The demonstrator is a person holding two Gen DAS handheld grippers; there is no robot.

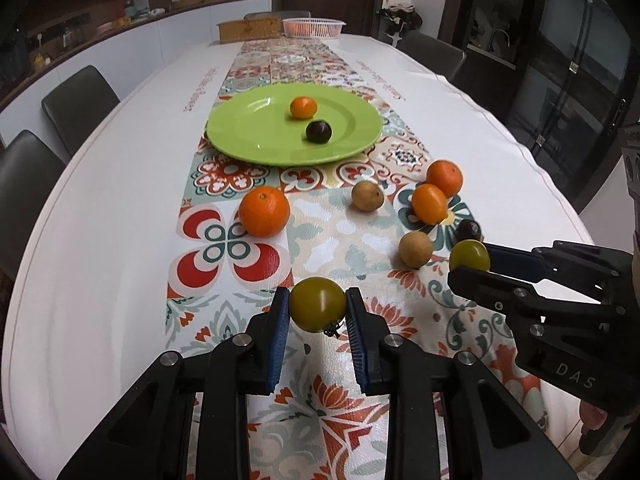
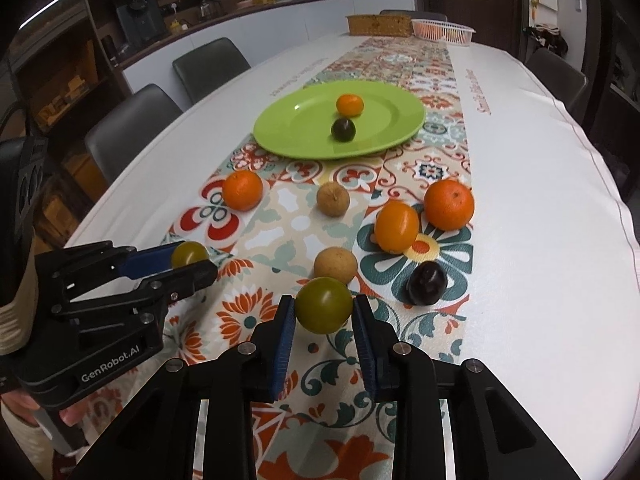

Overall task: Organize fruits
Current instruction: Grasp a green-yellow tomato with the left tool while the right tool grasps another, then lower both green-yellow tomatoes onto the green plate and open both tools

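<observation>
- Green tomatoes are held one per gripper: the left gripper is clamped on one green tomato, the right gripper on the other green tomato, both just above the desk.
- Ahead of both, across the patterned runner, lies the green plate, already holding a small orange and a dark plum.
- From the left gripper the plate lies straight ahead; from the right, ahead and slightly left. Neither looks clearly nearer.
- Both grippers point forward and steeply down, side by side.
</observation>
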